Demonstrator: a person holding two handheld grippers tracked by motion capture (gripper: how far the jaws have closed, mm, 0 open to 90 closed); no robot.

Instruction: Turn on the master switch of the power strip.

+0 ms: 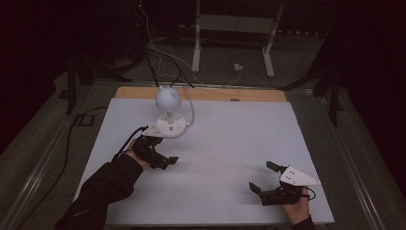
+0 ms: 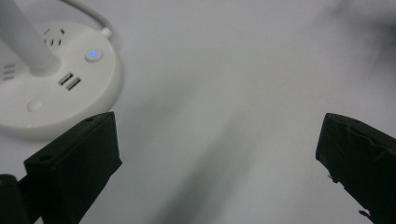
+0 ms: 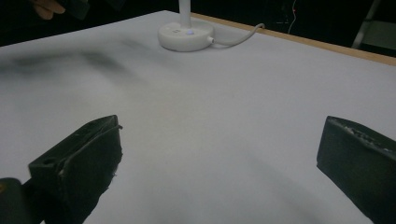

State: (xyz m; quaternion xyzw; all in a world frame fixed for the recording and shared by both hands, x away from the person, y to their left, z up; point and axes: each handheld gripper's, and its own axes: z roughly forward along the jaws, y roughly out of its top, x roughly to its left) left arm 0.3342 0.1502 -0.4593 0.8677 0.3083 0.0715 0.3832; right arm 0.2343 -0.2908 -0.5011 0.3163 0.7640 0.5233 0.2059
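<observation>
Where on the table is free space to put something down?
The middle of the table, between the left tool and the right tool, is bare, as is the far right part. It is crowded only at the far left, around the lamp and its cord.

Dim lab: test table [image 1: 239, 143], floor cables [image 1: 163, 57]

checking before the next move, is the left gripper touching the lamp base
Apart. In the left gripper view, the left gripper is open and a strip of white table separates its near jaw from the lamp base.
</observation>
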